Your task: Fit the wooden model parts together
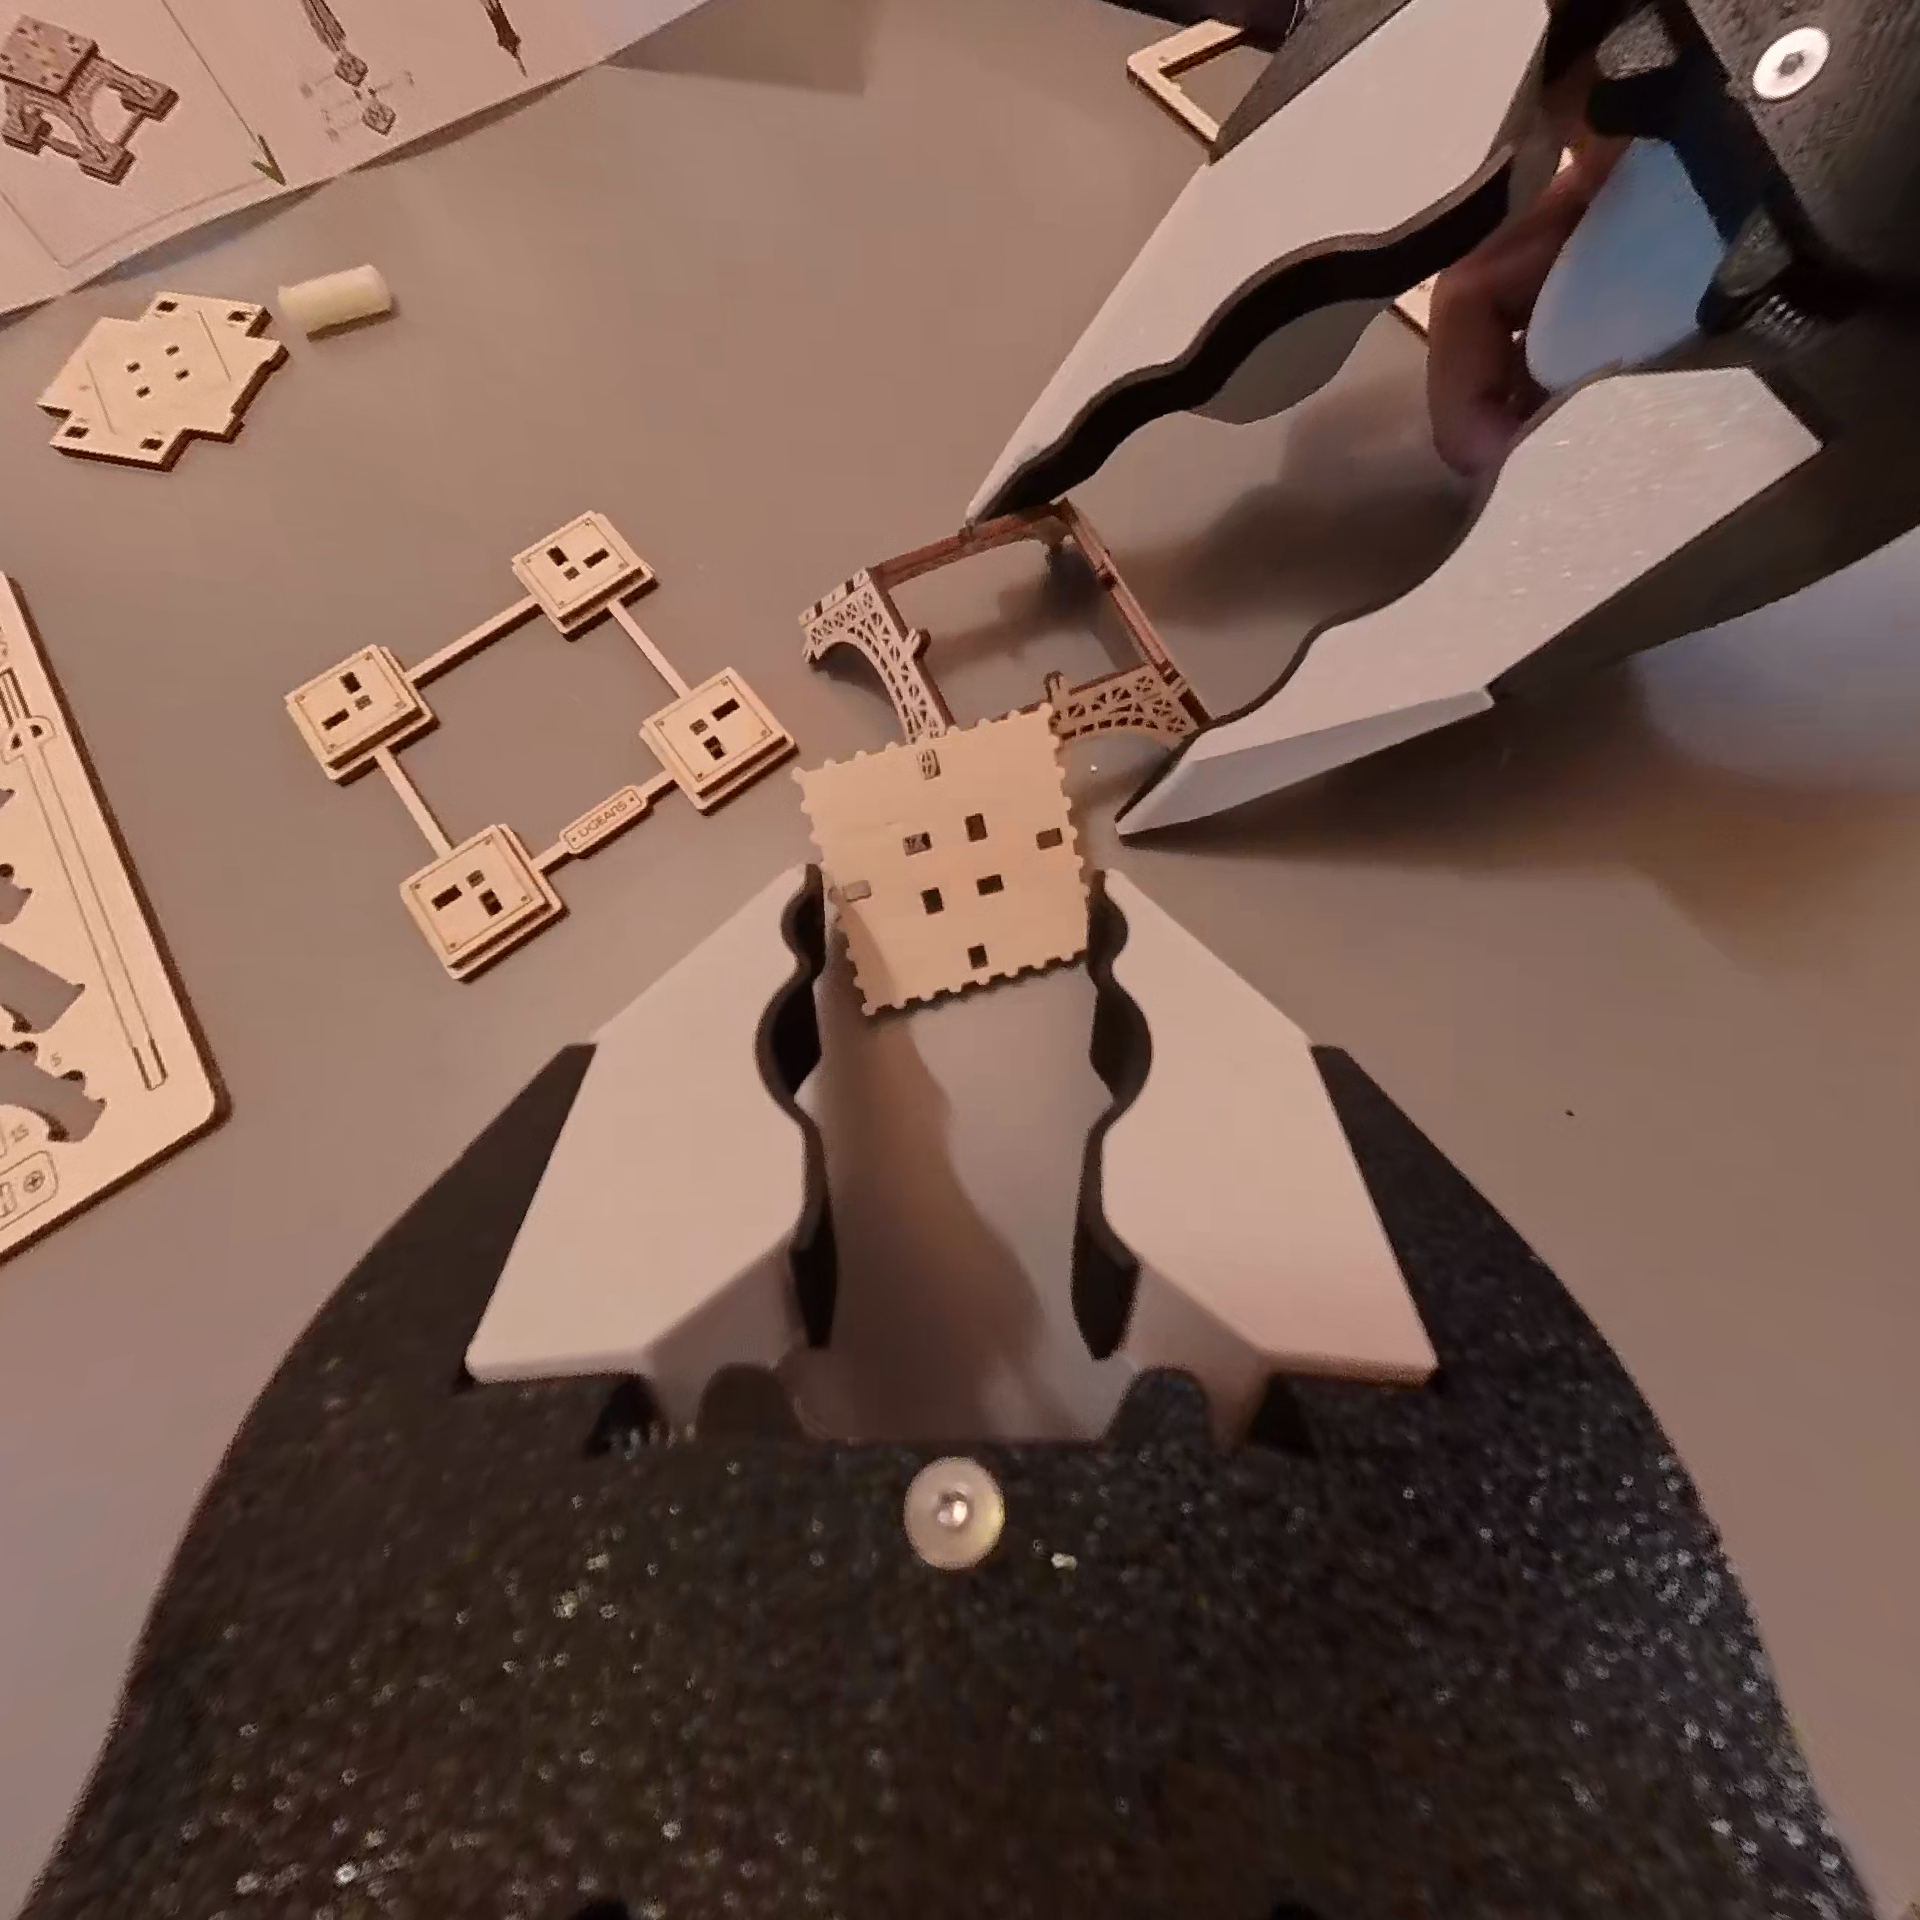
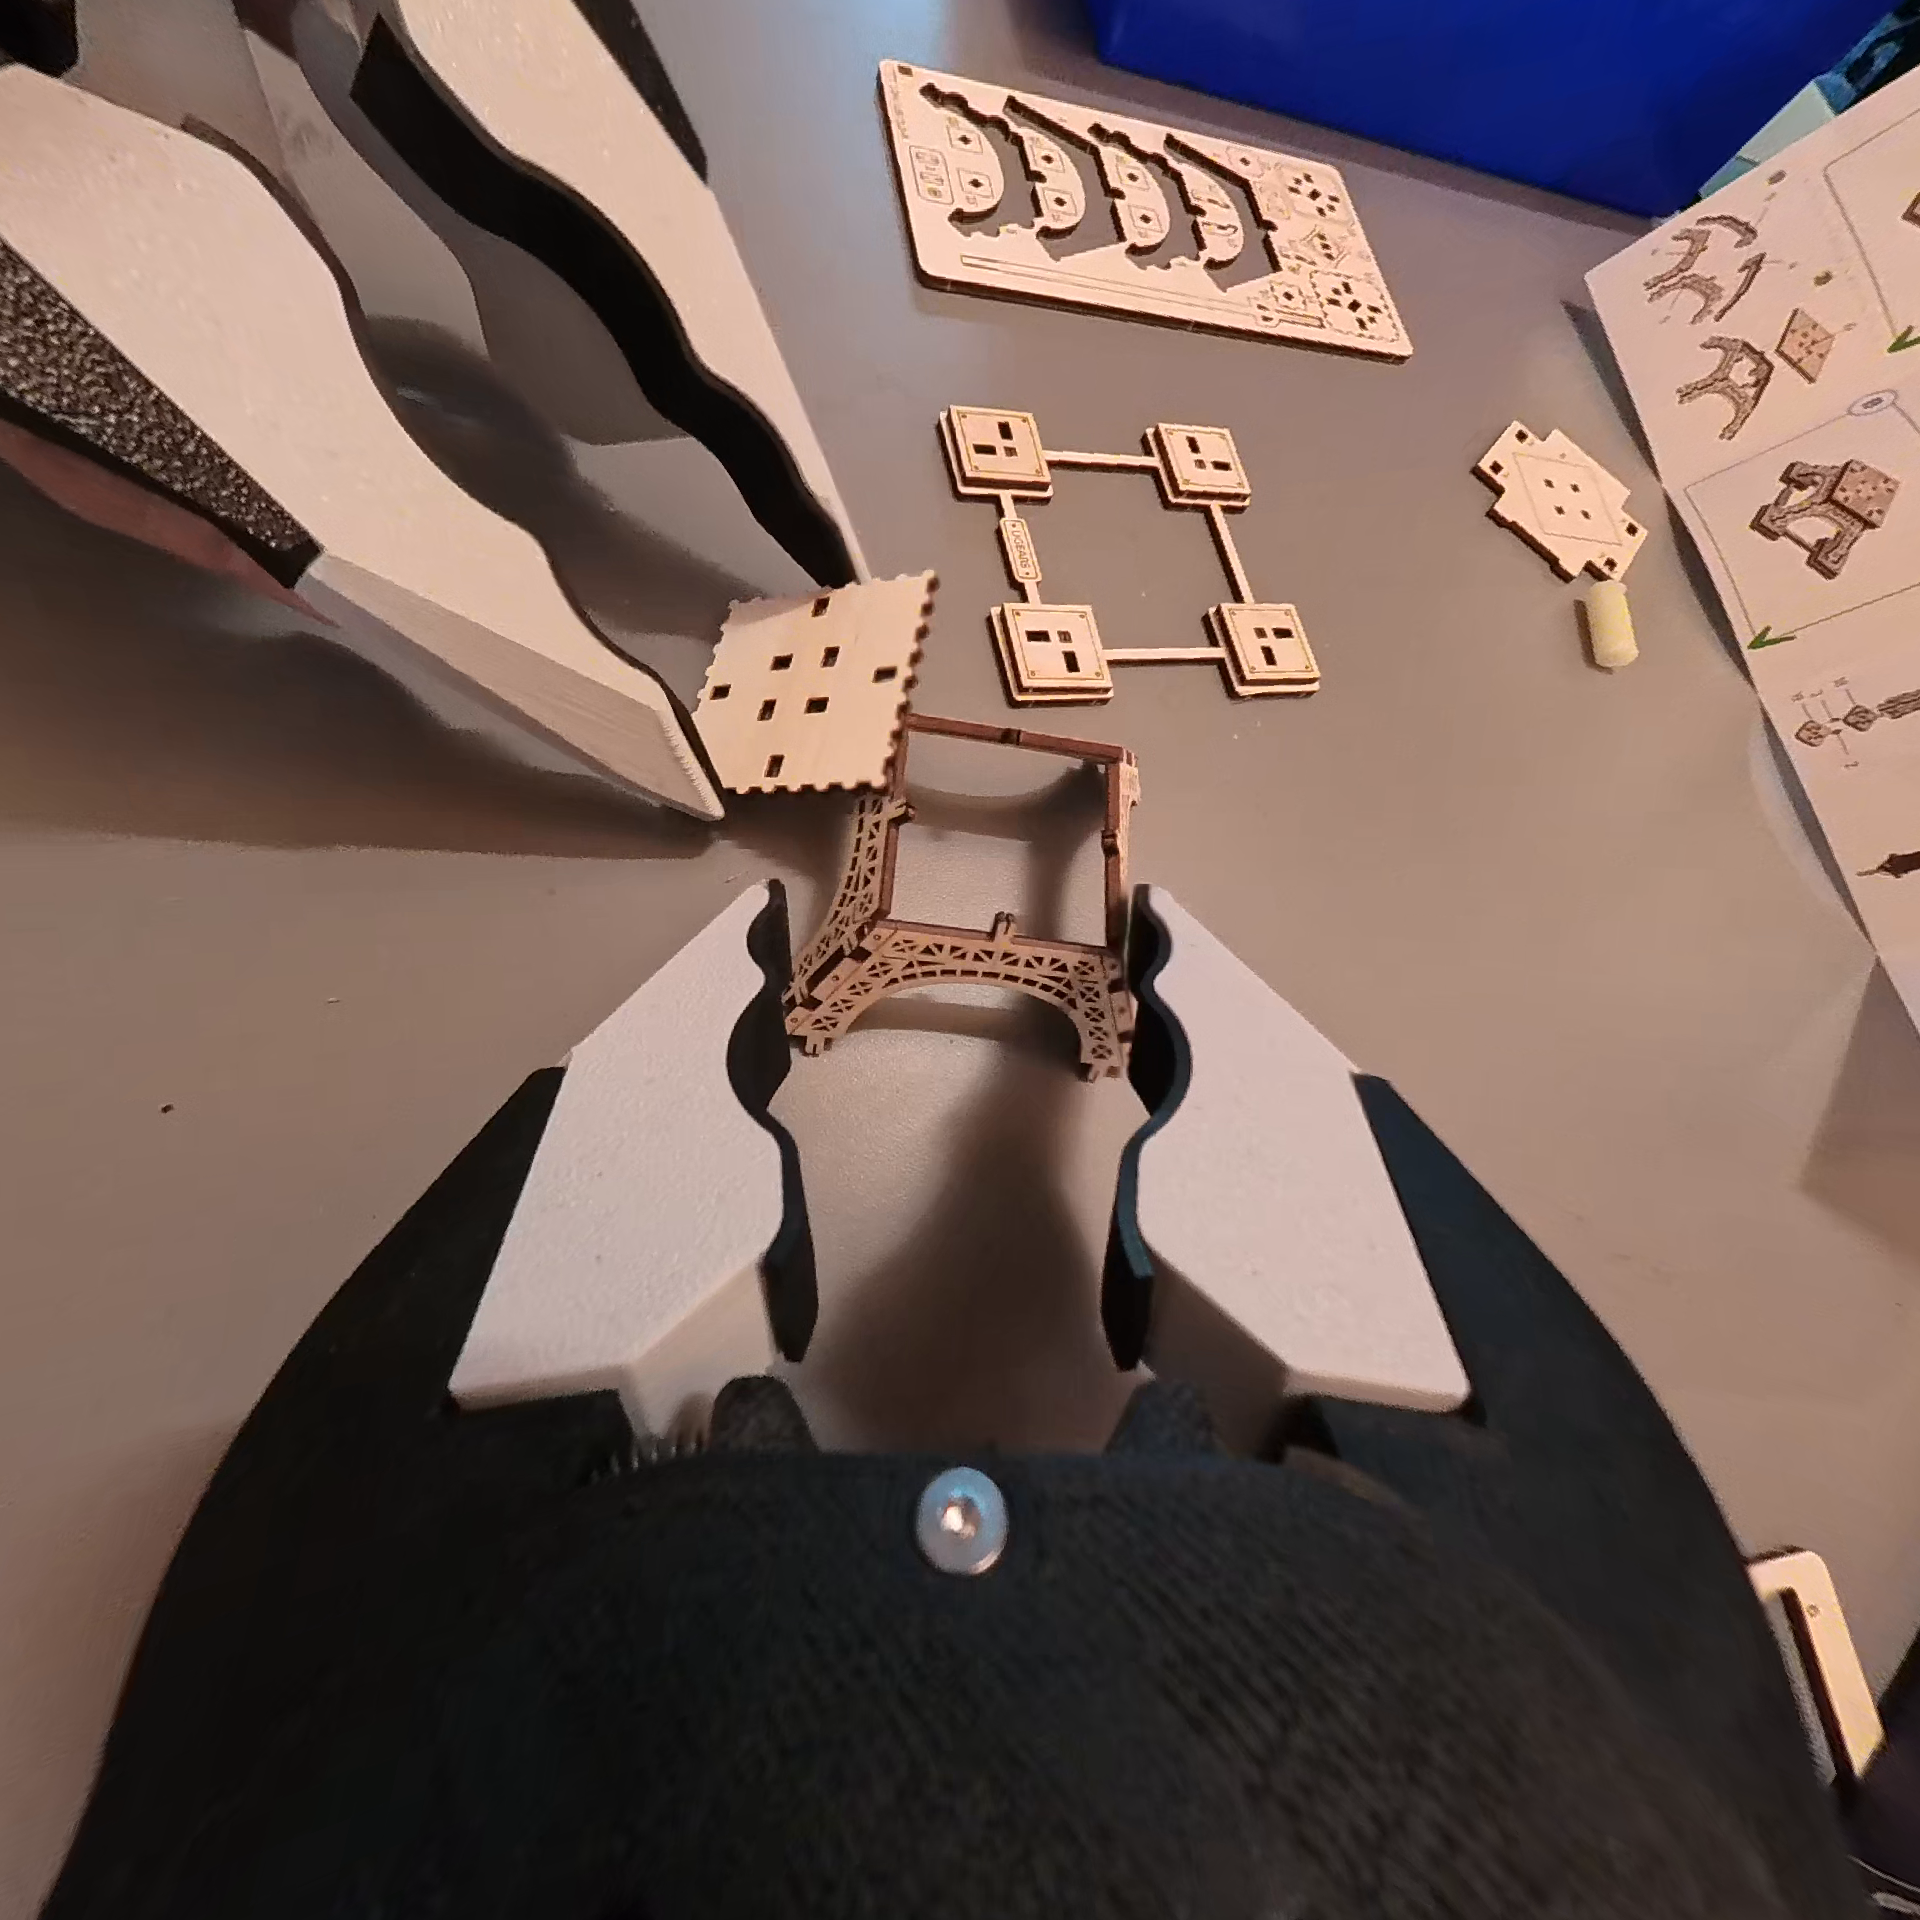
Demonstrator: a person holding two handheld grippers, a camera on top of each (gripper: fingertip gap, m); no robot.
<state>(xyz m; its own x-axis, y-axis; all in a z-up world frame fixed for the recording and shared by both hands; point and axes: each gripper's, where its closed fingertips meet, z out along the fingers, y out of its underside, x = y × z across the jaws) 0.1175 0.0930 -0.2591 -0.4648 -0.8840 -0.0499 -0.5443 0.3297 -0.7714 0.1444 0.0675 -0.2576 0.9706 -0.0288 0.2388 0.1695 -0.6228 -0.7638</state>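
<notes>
My left gripper (image 1: 956, 899) is shut on a square wooden plate (image 1: 940, 873) with several small slots, held by its two side edges just above the grey table (image 1: 1455, 1039). In the right wrist view the plate (image 2: 821, 696) is tilted, and its lower corner meets the top corner of the lattice arch frame (image 2: 966, 935). My right gripper (image 2: 956, 904) is shut on that frame, one finger on each side of its legs. The frame (image 1: 997, 644) stands upright on the table. The right gripper (image 1: 1051, 667) comes in from the upper right in the left wrist view.
A square base with four corner pads (image 1: 540, 743) (image 2: 1132, 551) lies beside the frame. A cross-shaped plate (image 2: 1558, 499), a small white cylinder (image 2: 1608, 623), a punched part sheet (image 2: 1143, 208) and instruction sheets (image 2: 1787, 416) lie around. A blue box (image 2: 1455, 83) stands at the back. The small white cylinder (image 2: 1608, 623) is about 20 centimetres from both grippers' fingertips. It is also in sight in the left wrist view (image 1: 339, 300).
</notes>
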